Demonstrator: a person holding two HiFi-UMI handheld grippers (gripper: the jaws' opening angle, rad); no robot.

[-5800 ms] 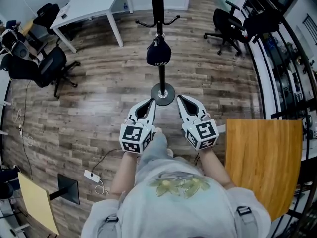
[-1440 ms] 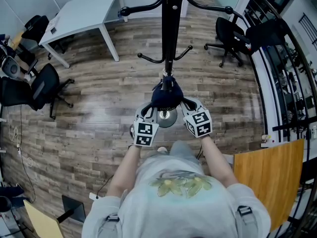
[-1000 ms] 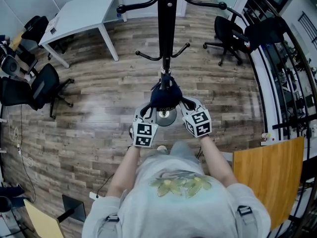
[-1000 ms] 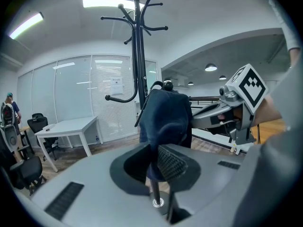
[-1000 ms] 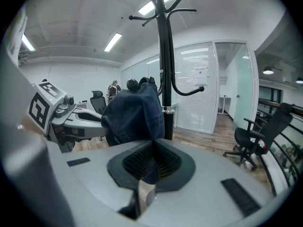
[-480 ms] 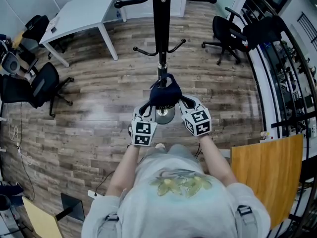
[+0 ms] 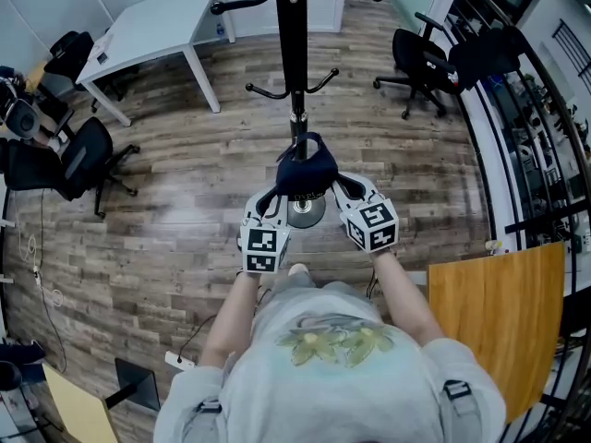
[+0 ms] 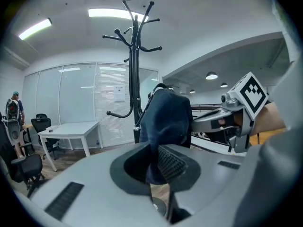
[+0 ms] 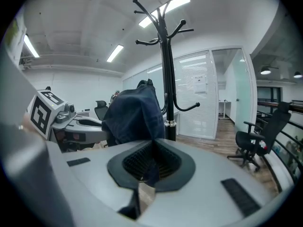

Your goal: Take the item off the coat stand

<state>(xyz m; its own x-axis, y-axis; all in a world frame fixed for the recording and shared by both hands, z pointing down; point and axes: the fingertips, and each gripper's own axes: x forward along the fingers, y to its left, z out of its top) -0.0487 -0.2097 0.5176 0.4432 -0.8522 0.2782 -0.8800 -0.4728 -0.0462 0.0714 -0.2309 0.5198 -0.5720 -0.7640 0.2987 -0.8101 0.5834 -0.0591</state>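
Observation:
A dark blue fabric item [image 7: 305, 169] hangs in front of the black coat stand [image 7: 292, 44], close to its pole, above the round base [image 7: 303, 212]. Whether it is still on a hook is not visible. My left gripper [image 7: 275, 195] is shut on the item's left lower edge and my right gripper [image 7: 336, 188] on its right lower edge. In the left gripper view the cloth [image 8: 165, 117] runs down between the shut jaws of the gripper [image 8: 157, 168], with the stand [image 8: 136, 79] behind. In the right gripper view the cloth [image 9: 132, 115] is pinched in the gripper [image 9: 150, 168], beside the stand [image 9: 166, 70].
A white table [image 7: 157, 26] stands at the back left. Black office chairs sit at the left [image 7: 65, 160] and back right [image 7: 425, 58]. A wooden board [image 7: 494, 312] lies at my right. A power strip [image 7: 180, 360] with its cable is on the floor.
Both grippers have risen a little with the dark item held between them, and its top has moved up along the pole. The jaws have stayed shut.

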